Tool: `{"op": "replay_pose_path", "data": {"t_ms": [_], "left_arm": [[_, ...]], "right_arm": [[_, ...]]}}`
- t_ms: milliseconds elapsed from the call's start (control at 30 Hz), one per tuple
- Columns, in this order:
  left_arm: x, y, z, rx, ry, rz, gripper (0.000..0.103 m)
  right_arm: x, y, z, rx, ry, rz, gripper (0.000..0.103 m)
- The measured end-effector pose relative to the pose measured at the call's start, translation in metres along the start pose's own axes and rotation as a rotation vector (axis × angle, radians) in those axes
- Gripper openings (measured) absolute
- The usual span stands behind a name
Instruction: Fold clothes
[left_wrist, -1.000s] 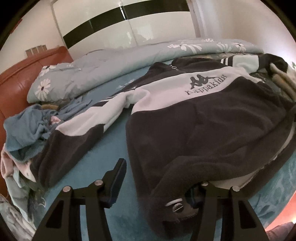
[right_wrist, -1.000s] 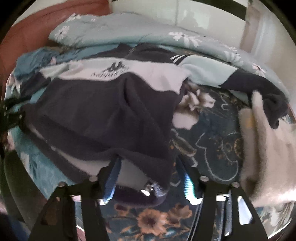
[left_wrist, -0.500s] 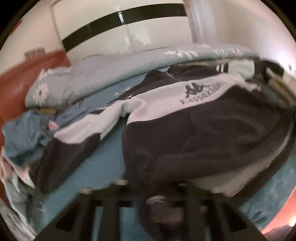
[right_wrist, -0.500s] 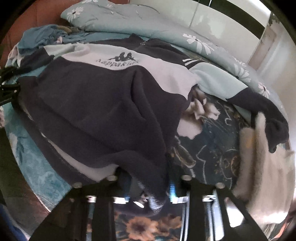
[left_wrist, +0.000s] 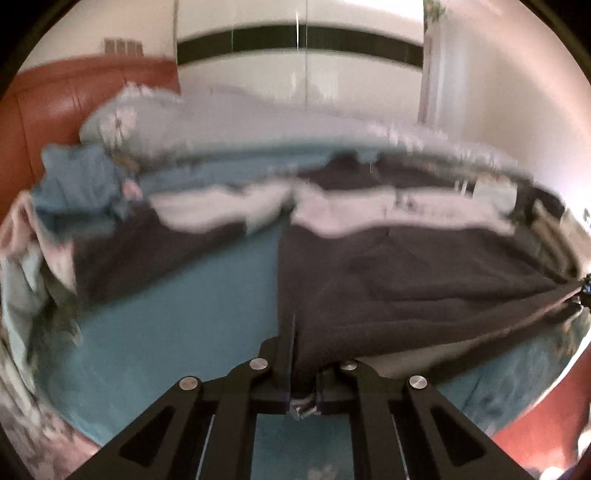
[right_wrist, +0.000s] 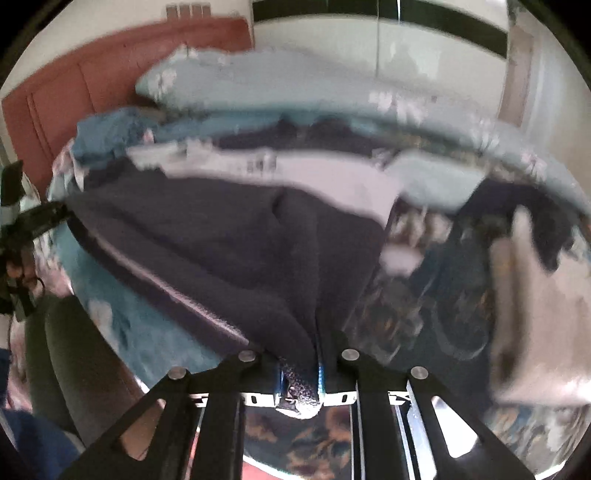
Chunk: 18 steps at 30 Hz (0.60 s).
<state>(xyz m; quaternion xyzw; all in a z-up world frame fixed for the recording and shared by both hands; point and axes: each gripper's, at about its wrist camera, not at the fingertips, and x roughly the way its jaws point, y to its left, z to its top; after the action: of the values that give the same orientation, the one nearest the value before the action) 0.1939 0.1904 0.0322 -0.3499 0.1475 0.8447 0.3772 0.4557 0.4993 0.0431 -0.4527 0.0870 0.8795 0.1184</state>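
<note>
A dark navy fleece sweatshirt (left_wrist: 399, 273) with a white chest band lies spread on the bed, its hem toward me. My left gripper (left_wrist: 301, 373) is shut on the hem's left corner, dark fabric bunched between the fingers. My right gripper (right_wrist: 301, 369) is shut on the sweatshirt's (right_wrist: 236, 236) other hem corner. The hem stretches taut between the two grippers. The left gripper (right_wrist: 37, 221) shows at the left edge of the right wrist view. Both views are motion-blurred.
A teal bed sheet (left_wrist: 177, 325) lies under the sweatshirt. A pile of blue and pink clothes (left_wrist: 70, 184) sits at the left by the red headboard (left_wrist: 74, 96). A floral duvet (left_wrist: 258, 118) runs along the back. A cream fluffy garment (right_wrist: 532, 302) lies at the right.
Both grippers went from open around the sweatshirt's hem to shut on it. They have pulled back and low, drawing the hem taut and flattening the body.
</note>
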Motion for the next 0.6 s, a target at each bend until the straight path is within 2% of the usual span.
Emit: {"op": "replay_pose_path", "data": {"t_ms": [100,167,267,400,433,500,567,600], "left_arm": [[0.014,-0.008,-0.011,0.03,0.057,0.019,0.009],[0.012,-0.01,-0.008,0.038,0.049,0.021,0.012],[0.008,-0.006,-0.006,0.021,0.05,-0.016,0.014],[-0.001,0.004,-0.017,-0.001,0.088,-0.054,0.033],[-0.005,0.009,-0.018,-0.023,0.086,-0.075,0.034],[-0.015,0.018,-0.021,-0.068,0.081,-0.119,0.036],[-0.022,0.026,-0.018,-0.112,0.055,-0.147,0.043],[-0.024,0.029,-0.015,-0.129,0.045,-0.155,0.05]], "right_arm": [[0.021,-0.003,-0.012,0.021,0.06,-0.001,0.014],[0.026,-0.007,-0.015,0.038,0.071,0.004,0.014],[0.021,-0.008,-0.014,0.044,0.069,0.013,0.015],[0.003,-0.008,-0.021,0.012,0.067,0.016,0.024],[-0.002,-0.008,-0.025,0.007,0.068,0.019,0.024],[-0.014,-0.015,-0.034,0.045,0.049,0.046,0.025],[-0.027,-0.024,-0.042,0.1,0.023,0.081,0.029],[-0.027,-0.03,-0.044,0.139,0.013,0.099,0.033]]}}
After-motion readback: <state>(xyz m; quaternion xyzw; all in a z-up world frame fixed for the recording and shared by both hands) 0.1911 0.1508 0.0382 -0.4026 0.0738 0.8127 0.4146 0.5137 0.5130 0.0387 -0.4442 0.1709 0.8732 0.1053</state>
